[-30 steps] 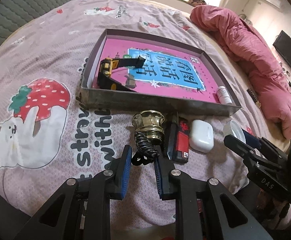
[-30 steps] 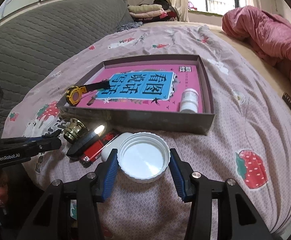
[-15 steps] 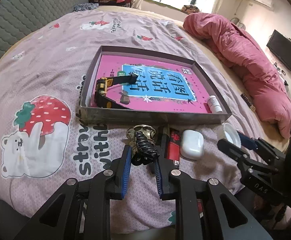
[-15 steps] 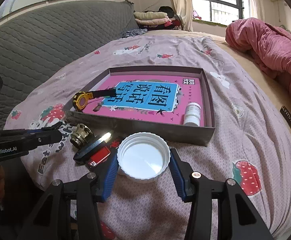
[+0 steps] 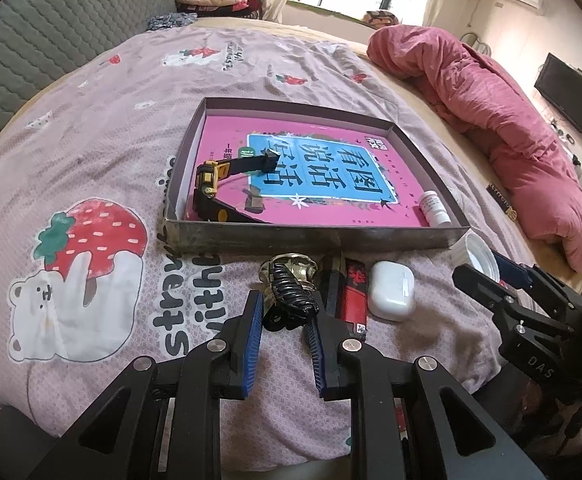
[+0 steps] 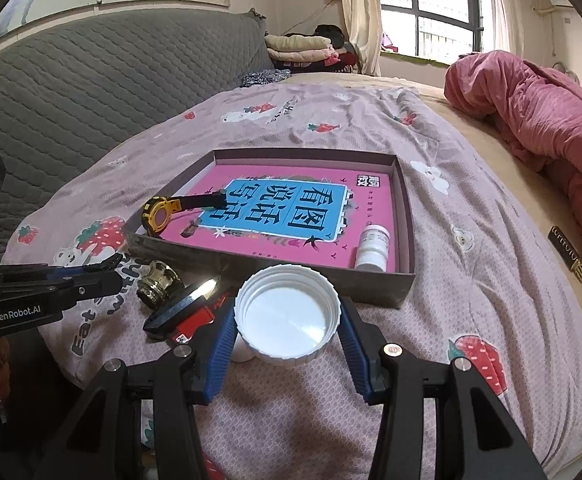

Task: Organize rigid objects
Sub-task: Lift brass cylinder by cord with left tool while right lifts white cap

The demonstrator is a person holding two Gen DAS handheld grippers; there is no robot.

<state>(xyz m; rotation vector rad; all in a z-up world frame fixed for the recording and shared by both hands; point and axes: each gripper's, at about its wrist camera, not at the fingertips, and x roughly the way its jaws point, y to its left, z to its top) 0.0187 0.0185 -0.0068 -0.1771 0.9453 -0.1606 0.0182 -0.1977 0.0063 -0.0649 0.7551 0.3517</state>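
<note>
Left wrist view: we have the left gripper [image 5: 283,320] nearly closed on a black hair clip [image 5: 291,296], pinched at its near end, its long axis running away from our fingers toward the shallow box [image 5: 311,240] just ahead. Right behind the clip sit a brass knob [image 5: 293,266], a lighter [image 5: 351,296] and a white earbud case [image 5: 391,290] on the bed.

From the right wrist view, our right gripper [image 6: 287,326] clamps a white jar lid [image 6: 287,316] across its rim at a moderate width, open side up. The box lies straight ahead of both hands, already holding a pink book [image 6: 283,220], a yellow watch [image 6: 159,214] and a small white bottle [image 6: 373,248]. We judge the right hand slightly nearer the box's free corner by the bottle; the left faces the watch side.
</note>
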